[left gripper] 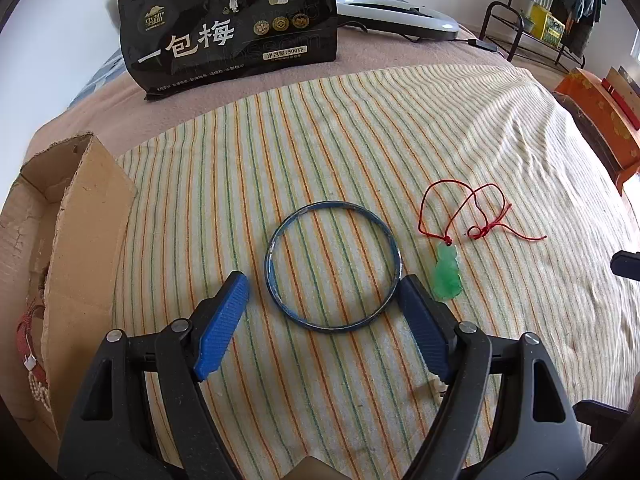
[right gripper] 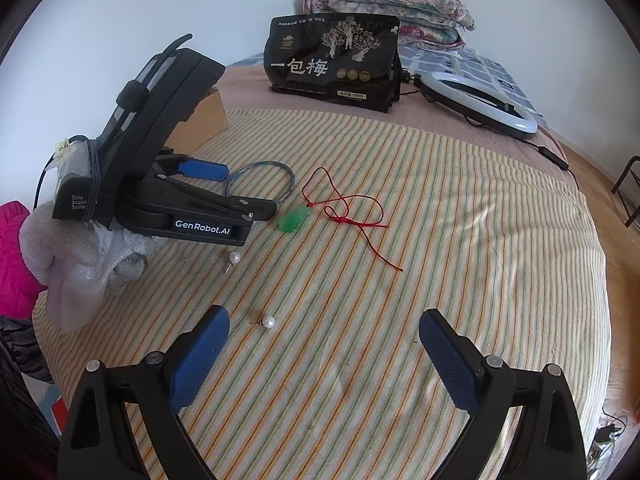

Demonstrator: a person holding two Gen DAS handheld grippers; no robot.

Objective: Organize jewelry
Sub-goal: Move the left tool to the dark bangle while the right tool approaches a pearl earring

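A blue bangle lies flat on the striped cloth. My left gripper is open, its jaws on either side of the bangle's near half, low over the cloth. A green jade pendant on a red cord lies just right of it. In the right wrist view I see the left gripper at the bangle, the pendant, and two pearl earrings. My right gripper is open and empty above the cloth.
An open cardboard box at the left holds a red band and a pearl strand. A black snack bag stands at the back. A ring light and folded quilts lie behind. The bed edge drops off at the right.
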